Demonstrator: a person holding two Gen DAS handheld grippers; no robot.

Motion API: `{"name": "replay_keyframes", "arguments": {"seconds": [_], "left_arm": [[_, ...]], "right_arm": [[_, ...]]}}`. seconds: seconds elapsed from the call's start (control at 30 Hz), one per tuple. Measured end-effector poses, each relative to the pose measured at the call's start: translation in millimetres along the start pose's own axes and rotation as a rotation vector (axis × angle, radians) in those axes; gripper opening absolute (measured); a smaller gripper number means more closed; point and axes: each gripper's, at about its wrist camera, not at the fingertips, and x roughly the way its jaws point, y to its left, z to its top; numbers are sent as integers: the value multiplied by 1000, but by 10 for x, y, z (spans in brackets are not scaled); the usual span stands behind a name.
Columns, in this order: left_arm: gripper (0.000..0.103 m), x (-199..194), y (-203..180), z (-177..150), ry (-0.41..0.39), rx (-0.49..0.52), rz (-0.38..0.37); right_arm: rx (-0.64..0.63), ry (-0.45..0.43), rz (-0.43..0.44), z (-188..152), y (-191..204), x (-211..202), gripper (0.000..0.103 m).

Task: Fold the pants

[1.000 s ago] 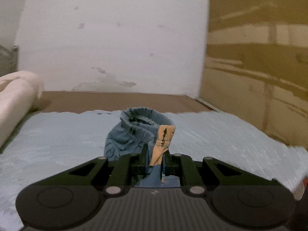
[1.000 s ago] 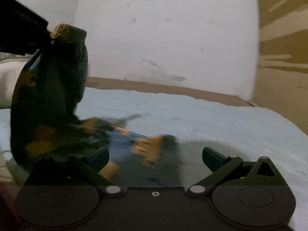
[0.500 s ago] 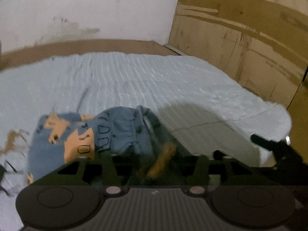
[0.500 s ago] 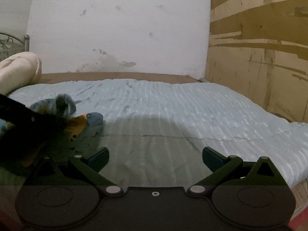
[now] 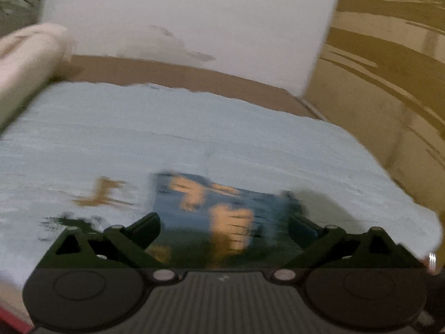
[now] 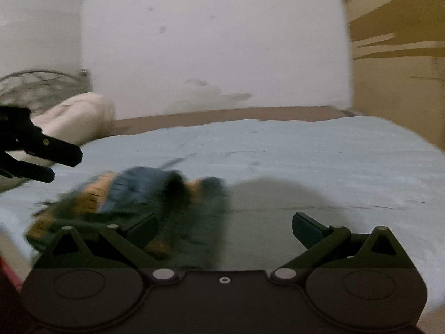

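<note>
The pants [image 5: 222,211] lie in a loose heap on the blue bedspread [image 5: 167,139], just ahead of both tools. The left gripper [image 5: 222,222] is opening, its jaws spread wide with nothing pinched; cloth lies below them. The right gripper [image 6: 225,228] stands wide open and empty, the heap off to its left. Before folding, the heap likely needs spreading: take the waistband at two separate corners, lift, and lay it flat, avoiding bunched layers.
</note>
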Motion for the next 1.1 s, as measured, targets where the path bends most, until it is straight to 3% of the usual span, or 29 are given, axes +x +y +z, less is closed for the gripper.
{"name": "replay_keyframes", "arguments": {"seconds": [0.1, 0.2, 0.33, 0.43, 0.5, 0.57, 0.6, 0.7, 0.77, 0.87, 1.1], "left_arm": [[102, 23, 261, -48, 7, -24, 132], [102, 100, 471, -146, 56, -67, 217], [102, 211, 578, -283, 115, -101, 228], [102, 290, 580, -351, 142, -103, 214], [102, 318, 548, -388, 146, -92, 211], [102, 331, 531, -396, 144, -80, 211], [102, 335, 525, -400, 143, -77, 210], [102, 299, 530, -393, 144, -79, 207], [102, 287, 521, -379, 145, -78, 205], [102, 253, 505, -367, 144, -80, 195], [102, 162, 436, -285, 105, -80, 137]], "right_arm": [[-3, 34, 95, 134, 130, 198, 102], [0, 106, 187, 243, 220, 422, 102], [13, 146, 181, 313, 225, 570, 100], [96, 157, 168, 343, 96, 640, 96], [164, 168, 178, 321, -9, 647, 85], [237, 183, 188, 292, -82, 684, 63], [257, 187, 190, 270, -99, 689, 59], [252, 183, 178, 232, -77, 686, 41], [238, 169, 178, 239, -67, 655, 19], [217, 142, 178, 272, -36, 571, 10], [188, 80, 173, 443, -31, 294, 9]]}}
